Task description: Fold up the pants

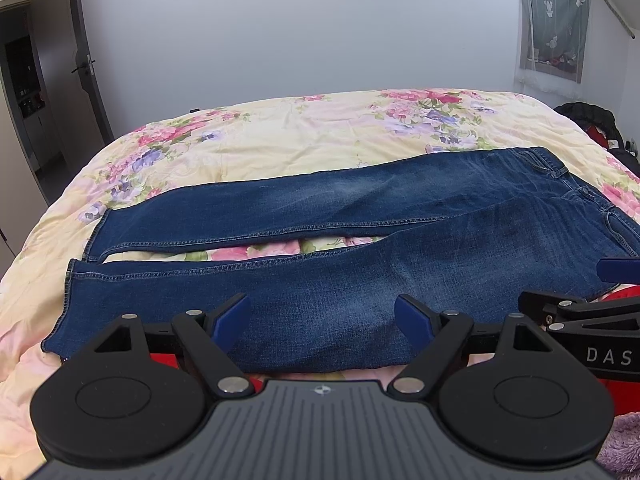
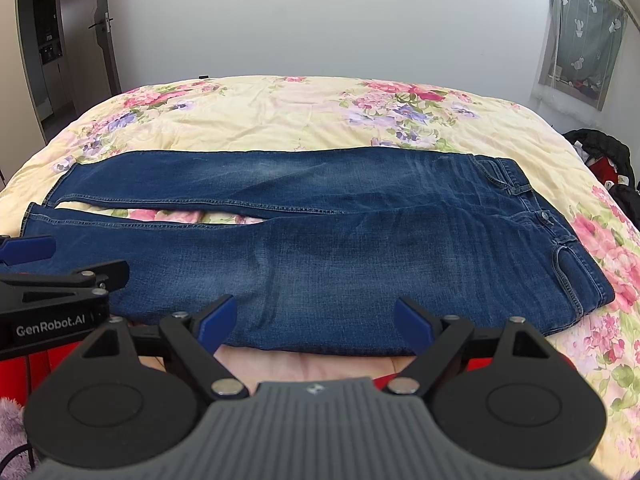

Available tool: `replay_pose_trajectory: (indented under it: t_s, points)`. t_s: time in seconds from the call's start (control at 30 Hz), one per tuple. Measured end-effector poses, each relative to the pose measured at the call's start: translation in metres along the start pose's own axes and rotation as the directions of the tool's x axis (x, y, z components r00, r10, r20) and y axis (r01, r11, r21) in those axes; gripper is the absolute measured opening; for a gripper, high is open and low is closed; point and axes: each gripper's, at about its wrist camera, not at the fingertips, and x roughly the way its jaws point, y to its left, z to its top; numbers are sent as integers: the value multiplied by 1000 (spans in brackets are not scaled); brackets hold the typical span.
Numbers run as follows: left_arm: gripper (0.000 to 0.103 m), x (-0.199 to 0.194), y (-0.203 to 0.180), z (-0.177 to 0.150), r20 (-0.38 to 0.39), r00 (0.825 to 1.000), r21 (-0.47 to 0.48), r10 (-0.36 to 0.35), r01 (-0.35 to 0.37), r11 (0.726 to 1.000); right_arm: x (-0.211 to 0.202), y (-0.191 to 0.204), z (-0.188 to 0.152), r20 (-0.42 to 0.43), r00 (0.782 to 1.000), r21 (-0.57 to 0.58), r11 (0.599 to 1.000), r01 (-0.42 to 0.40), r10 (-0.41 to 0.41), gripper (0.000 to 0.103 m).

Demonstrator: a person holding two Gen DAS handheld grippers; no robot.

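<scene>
Blue jeans (image 1: pixel 360 280) lie flat across a floral bedspread (image 1: pixel 300 128), legs to the left, waistband to the right, with a gap between the legs. They also show in the right wrist view (image 2: pixel 340 256). My left gripper (image 1: pixel 322 320) is open and empty, over the near edge of the near leg. My right gripper (image 2: pixel 316 322) is open and empty, over the near edge by the thigh. Each gripper shows at the other view's edge: the right one (image 1: pixel 592 320), the left one (image 2: pixel 52 280).
The bed (image 2: pixel 280 112) fills the middle. A door (image 1: pixel 86 68) stands at the far left, a curtained window (image 2: pixel 584 44) at the far right. Dark clothes (image 2: pixel 604 156) are piled off the bed's right side. Purple fuzzy fabric (image 1: pixel 624 444) lies near me.
</scene>
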Motion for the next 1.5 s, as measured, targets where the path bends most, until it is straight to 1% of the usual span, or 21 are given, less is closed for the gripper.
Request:
replay_pose_trajectory:
  t_s: [0.9, 1.1, 1.2, 1.3, 1.33, 1.4, 1.43, 1.47, 1.5]
  points:
    - [96, -4, 3, 0, 4, 1000, -6, 2, -2, 1000, -1, 0, -1, -2, 1000, 3, 1000, -1, 1, 82]
    - [96, -4, 13, 3, -4, 1000, -18, 8, -8, 1000, 1, -2, -1, -5, 1000, 7, 1000, 1, -1, 82]
    - [95, 0, 22, 8, 1, 1000, -16, 2, -2, 1000, 7, -16, 2, -12, 1000, 25, 1000, -8, 8, 82]
    - [89, 7, 43, 16, 6, 1000, -15, 3, -3, 1000, 17, -43, 5, 12, 1000, 58, 998, -28, 28, 82]
    - [84, 9, 53, 20, 12, 1000, -16, 7, -7, 1000, 19, -54, 5, 30, 999, 70, 997, -22, 20, 82]
    - [79, 13, 75, 26, 16, 1000, -16, -5, 5, 1000, 25, -78, 5, 87, 996, 75, 997, 25, -31, 82]
    - [74, 17, 88, 29, 15, 1000, -17, -18, 18, 1000, 29, -88, 5, 108, 992, 68, 996, 52, -59, 82]
    - [69, 21, 103, 32, 12, 999, -18, -41, 41, 999, 32, -101, 5, 129, 988, 63, 995, 75, -83, 82]
    - [68, 26, 118, 34, 4, 998, -25, -62, 63, 998, 37, -117, 5, 143, 985, 64, 994, 83, -92, 82]
